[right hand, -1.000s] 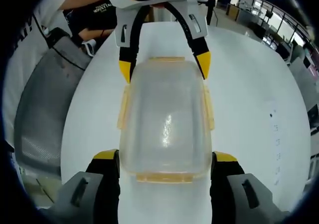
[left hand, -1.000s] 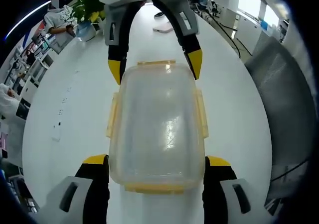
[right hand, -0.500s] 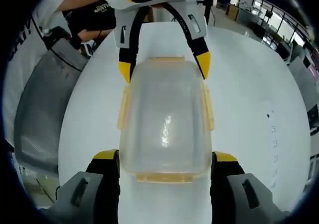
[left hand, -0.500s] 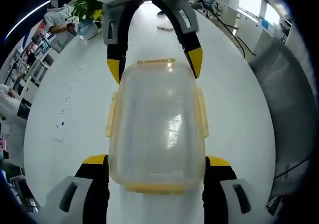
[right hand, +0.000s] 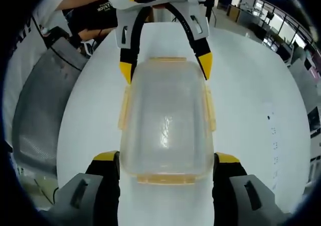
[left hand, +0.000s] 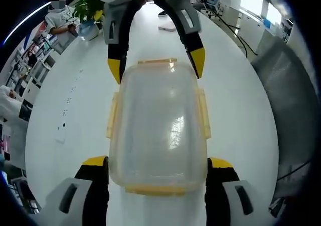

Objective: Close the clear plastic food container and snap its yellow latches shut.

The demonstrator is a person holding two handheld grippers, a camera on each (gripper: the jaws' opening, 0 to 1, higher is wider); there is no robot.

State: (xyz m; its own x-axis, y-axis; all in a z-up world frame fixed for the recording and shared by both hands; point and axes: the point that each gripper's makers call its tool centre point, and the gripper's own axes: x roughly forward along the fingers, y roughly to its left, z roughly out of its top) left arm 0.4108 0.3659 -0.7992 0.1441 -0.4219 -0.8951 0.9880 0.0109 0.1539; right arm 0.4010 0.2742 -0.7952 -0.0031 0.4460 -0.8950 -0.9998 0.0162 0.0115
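white table, container between both claws

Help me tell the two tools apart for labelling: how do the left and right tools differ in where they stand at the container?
The left tool straddles one short end of the clear container; the right tool straddles the opposite end. In the left gripper view a potted plant lies beyond the right tool; in the right gripper view a person's dark shirt lies beyond the left. Both share yellow-tipped black jaws, spread wide.
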